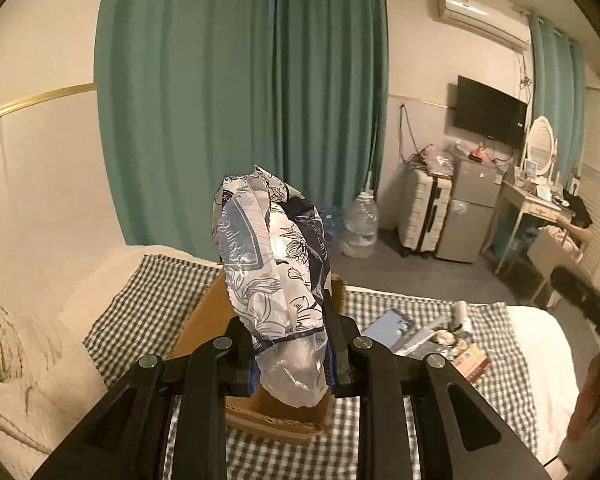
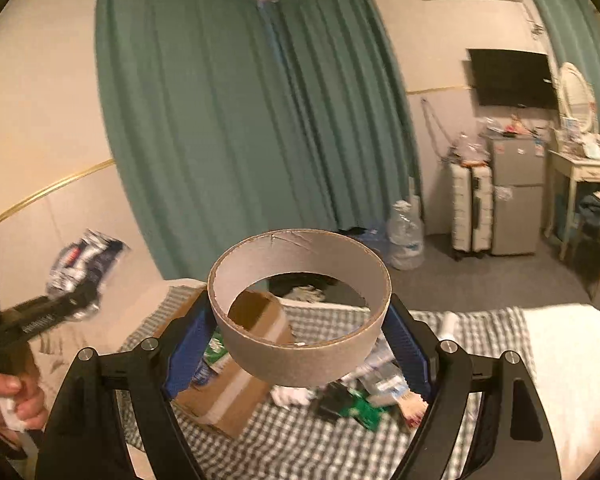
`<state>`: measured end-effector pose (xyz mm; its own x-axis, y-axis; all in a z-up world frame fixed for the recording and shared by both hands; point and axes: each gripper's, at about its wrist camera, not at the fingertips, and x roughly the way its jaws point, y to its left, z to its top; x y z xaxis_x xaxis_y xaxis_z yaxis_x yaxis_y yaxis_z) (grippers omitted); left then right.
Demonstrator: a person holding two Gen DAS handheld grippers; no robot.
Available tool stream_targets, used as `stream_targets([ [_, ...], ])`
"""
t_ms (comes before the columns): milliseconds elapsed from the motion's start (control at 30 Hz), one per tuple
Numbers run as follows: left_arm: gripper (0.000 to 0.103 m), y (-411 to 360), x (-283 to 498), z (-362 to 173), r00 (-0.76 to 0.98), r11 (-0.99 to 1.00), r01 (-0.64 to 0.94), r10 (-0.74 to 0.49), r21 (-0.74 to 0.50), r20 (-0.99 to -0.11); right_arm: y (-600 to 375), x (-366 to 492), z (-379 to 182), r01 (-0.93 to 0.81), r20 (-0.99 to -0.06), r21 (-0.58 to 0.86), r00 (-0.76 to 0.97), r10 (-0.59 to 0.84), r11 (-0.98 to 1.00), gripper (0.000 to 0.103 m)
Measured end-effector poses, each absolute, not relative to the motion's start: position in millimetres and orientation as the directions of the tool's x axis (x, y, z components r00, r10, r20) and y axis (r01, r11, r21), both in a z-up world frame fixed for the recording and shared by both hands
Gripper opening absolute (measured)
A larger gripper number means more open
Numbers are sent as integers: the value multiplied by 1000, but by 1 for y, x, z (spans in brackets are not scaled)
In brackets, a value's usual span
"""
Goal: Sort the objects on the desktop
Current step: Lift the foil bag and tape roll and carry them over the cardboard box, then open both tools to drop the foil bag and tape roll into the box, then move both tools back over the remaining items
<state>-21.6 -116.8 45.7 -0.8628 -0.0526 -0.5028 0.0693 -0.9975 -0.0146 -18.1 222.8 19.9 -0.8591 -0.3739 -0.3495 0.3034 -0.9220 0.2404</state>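
Black linkage arms fill the near edge of the left wrist view, and between them the left gripper [image 1: 291,344] is clamped on a crinkled plastic packet [image 1: 274,264] printed with blue and white flowers. The packet stands nearly upright out of the fingers, its clear lower end hanging down toward the camera. It is held in the air above an open cardboard box [image 1: 208,320], which sits on a checked cloth [image 1: 148,300] spread over the bed.

In the right wrist view the right gripper [image 2: 300,332] is closed on a wide cardboard ring [image 2: 300,344], its blue pads [image 2: 408,348] pressing the ring's left and right sides. The ring is held level in the air with its opening tilted toward the camera. Through and under it the box shows again, lying to the left on the cloth, and a loose pile of small packets [image 2: 364,396] lies to the right.

At the far left of that view a bare hand [image 2: 8,404] grips the handle of the left gripper, raised and pointing up to the right with the packet at its tip
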Motion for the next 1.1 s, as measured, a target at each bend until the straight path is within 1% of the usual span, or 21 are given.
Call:
stream_targets([
  [200, 24, -141, -52, 6, -821, -993, 114, -85, -17, -565, 170, -53, 10, 428, -354, 221, -802, -481, -876, 82],
  [267, 24, -150, -66, -10, -803, -990, 135, -94, -27, -589, 149, -68, 0, 468, -368, 209, -775, -513, -858, 82],
  [333, 24, -155, -83, -30, -769, -989, 145, -106, -11, -631, 130, -85, -13, 500, -388, 199, -749, -536, -843, 82],
  [533, 24, -156, -116, -72, -727, -990, 132, -136, 57, -673, 85, -140, -59, 587, -441, 221, -652, -617, -779, 82],
  [700, 26, -169, -138, -96, -683, -989, 136, -138, 60, -717, 51, -183, -89, 633, -489, 224, -585, -647, -741, 82],
  [833, 33, -184, -144, -113, -661, -990, 135, -127, 49, -740, 35, -209, -112, 640, -531, 234, -547, -647, -732, 82],
  [867, 42, -185, -145, -115, -660, -991, 127, -120, 47, -742, 31, -213, -116, 645, -535, 227, -544, -647, -730, 82],
  [900, 55, -186, -144, -117, -661, -991, 121, -122, 56, -740, 27, -216, -118, 648, -536, 219, -545, -645, -730, 83],
  [933, 60, -185, -142, -118, -665, -990, 125, -134, 68, -734, 19, -219, -123, 655, -540, 201, -547, -640, -729, 83],
  [1000, 68, -185, -140, -118, -672, -986, 141, -158, 85, -723, 8, -223, -131, 670, -551, 169, -544, -633, -723, 84],
  [1067, 70, -185, -139, -115, -666, -985, 149, -162, 84, -728, 0, -221, -136, 669, -563, 137, -554, -613, -731, 86],
  [1100, 72, -186, -138, -113, -665, -984, 160, -167, 79, -728, 0, -223, -137, 663, -566, 136, -558, -607, -736, 88],
])
